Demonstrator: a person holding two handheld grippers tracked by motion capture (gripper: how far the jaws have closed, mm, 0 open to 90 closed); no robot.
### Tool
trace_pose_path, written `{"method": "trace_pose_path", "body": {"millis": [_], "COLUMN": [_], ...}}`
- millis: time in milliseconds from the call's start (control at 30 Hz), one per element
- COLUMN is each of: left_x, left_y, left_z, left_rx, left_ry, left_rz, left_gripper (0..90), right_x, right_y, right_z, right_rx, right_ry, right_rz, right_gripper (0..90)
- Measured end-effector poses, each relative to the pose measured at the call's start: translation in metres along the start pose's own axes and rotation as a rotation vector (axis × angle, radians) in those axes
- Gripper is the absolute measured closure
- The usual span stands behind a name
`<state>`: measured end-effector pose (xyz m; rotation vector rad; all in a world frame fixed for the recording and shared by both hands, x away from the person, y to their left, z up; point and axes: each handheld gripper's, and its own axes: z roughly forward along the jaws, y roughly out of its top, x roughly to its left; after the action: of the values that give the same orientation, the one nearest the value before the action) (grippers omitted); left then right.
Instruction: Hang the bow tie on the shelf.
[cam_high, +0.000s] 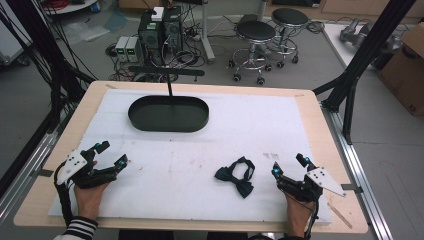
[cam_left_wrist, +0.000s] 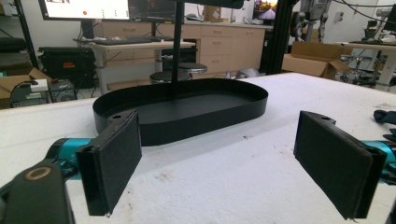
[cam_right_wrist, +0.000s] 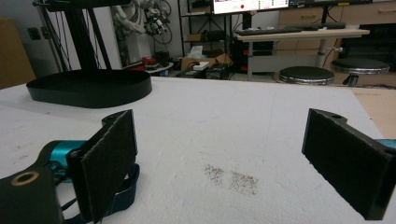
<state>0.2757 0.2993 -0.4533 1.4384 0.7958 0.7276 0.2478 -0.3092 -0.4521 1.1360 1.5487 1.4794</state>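
Both grippers rest on the white padded surface (cam_high: 200, 165) with jaws spread wide and nothing between them. The black fabric bow tie (cam_high: 236, 175) lies flat just beside the right gripper (cam_high: 289, 166), well apart from the left gripper (cam_high: 111, 154) and from the black oval metal tray (cam_high: 168, 113). Risks:

- A shallow approach may pinch only the loose strap (the knot would then dangle).
- A low sweep may push the limp fabric along instead of gripping it.

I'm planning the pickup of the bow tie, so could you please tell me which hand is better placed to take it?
Probably the right. The right gripper rests just beside the bow tie, its fingers open with nothing between them. The left gripper is also open but lies at the table's far left side.
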Motion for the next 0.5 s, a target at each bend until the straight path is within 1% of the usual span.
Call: {"method": "trace_pose_path", "body": {"millis": [133,233,500], "left_x": [-0.0007,-0.0011,-0.0011], "left_y": [0.0000,0.0000,0.0002], "left_z": [0.0001,0.0001,0.0005], "left_rx": [0.003,0.002,0.006], "left_ry": [-0.001,-0.002,-0.001], "left_rz": [0.008,0.014,0.013], "left_gripper": [15.5,15.5,15.5], "right_x": [-0.0003,-0.0009,0.0004], "right_y": [0.0000,0.0003,0.0001], "right_z": [0.0001,0.0005,0.0004], "right_rx": [0.001,0.005,0.007], "right_ry": [0.007,0.009,0.014], "right_rz": [0.000,0.011,-0.008], "right_gripper": [9.2,9.2,9.2]}}
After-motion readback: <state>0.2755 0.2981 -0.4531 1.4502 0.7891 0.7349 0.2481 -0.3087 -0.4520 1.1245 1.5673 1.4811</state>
